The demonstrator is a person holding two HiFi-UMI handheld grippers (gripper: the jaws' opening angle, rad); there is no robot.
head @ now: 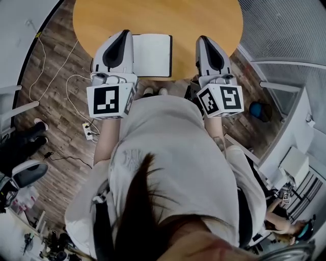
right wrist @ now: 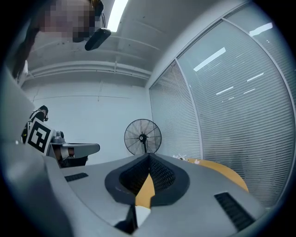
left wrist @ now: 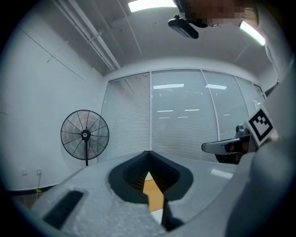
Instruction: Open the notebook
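The notebook (head: 152, 54) lies flat on the round wooden table (head: 204, 15), near its front edge. It shows a white face with a dark edge along the right side. My left gripper (head: 122, 34) hovers over the notebook's left edge, and my right gripper (head: 204, 38) is a little to its right, apart from it. Both point level, away from me. In the left gripper view the jaws of the left gripper (left wrist: 148, 153) meet at the tip with nothing between them. The right gripper (right wrist: 149, 155) looks the same in its own view.
White cables and a power strip (head: 87, 132) lie on the wood floor to the left. A standing fan (left wrist: 85, 135) is by the blind-covered glass wall. Someone's dark shoes (head: 36, 126) are at the far left, and a blue object (head: 260, 109) is on the right.
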